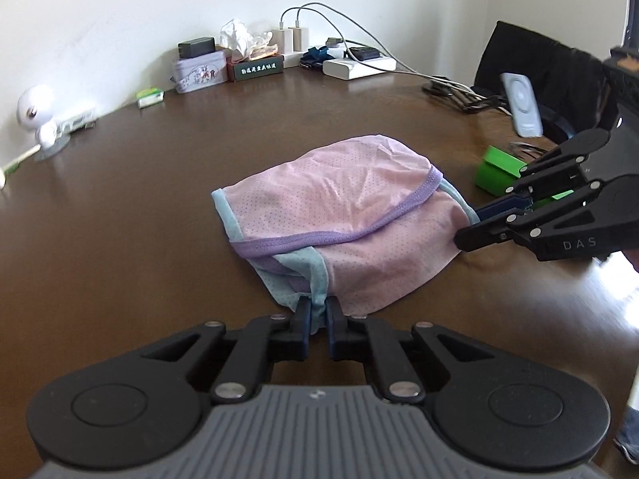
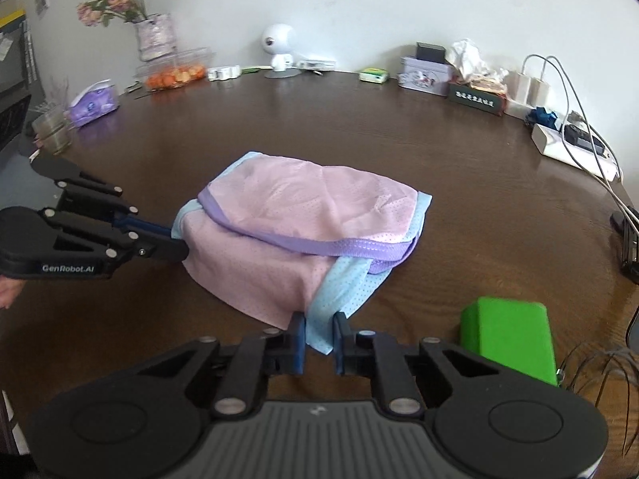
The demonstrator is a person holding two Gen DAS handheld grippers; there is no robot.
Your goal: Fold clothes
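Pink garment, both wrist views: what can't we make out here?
- Pink garment: its underside and inner layers, hidden by its own top fold in both views.
- Left claw and right claw: the pinched hem between the pads, covered by the fingers.
- Green box: its far side, in the right wrist view.

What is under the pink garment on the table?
The pink garment lies on the brown table. Both views show only bare wood around its edges. The fabric covers whatever is beneath its middle, so nothing there can be seen.
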